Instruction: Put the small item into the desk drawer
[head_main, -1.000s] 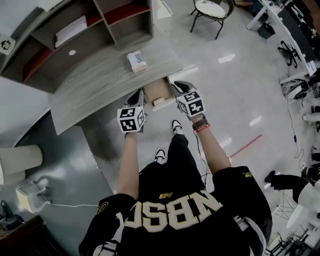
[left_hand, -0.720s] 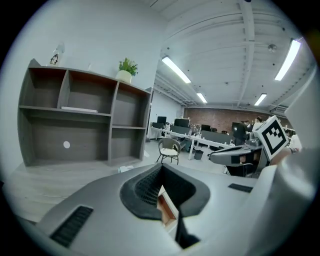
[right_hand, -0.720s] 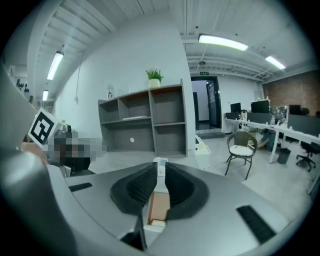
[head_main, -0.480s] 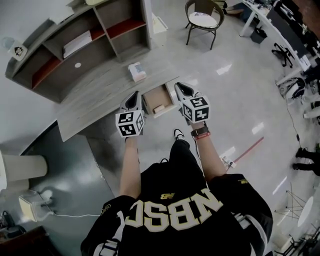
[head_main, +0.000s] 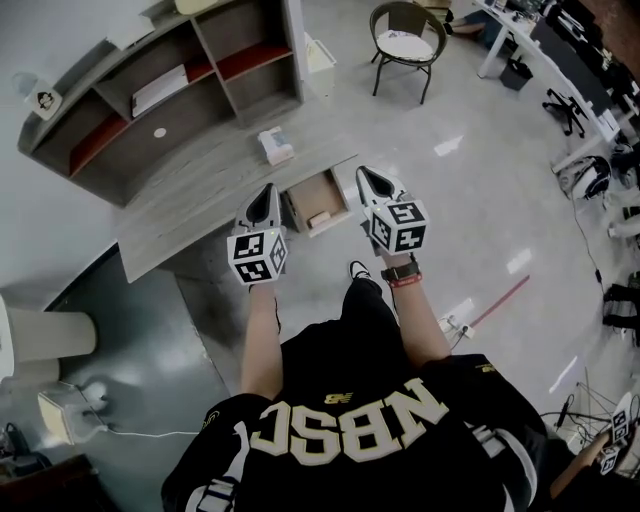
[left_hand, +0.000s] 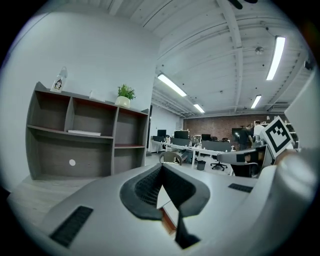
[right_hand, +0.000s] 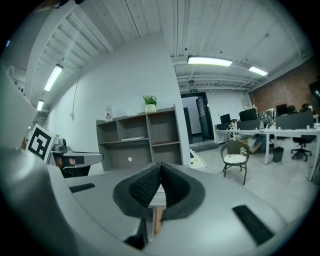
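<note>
The desk drawer stands pulled out from under the grey desk, and a small pale item lies inside it near the front. My left gripper hovers just left of the drawer, its jaws pressed together with nothing between them. My right gripper hovers just right of the drawer, likewise shut and empty. In the left gripper view the left gripper has its dark pads meeting at the tip. In the right gripper view the right gripper shows the same.
A small white box rests on the desk behind the drawer. A grey shelf unit stands at the desk's back. A chair stands on the shiny floor beyond. The person's shoe is below the drawer.
Both grippers have lifted a little away from the drawer. The right gripper's jaws have closed with nothing in them. The small item stays in the drawer.
</note>
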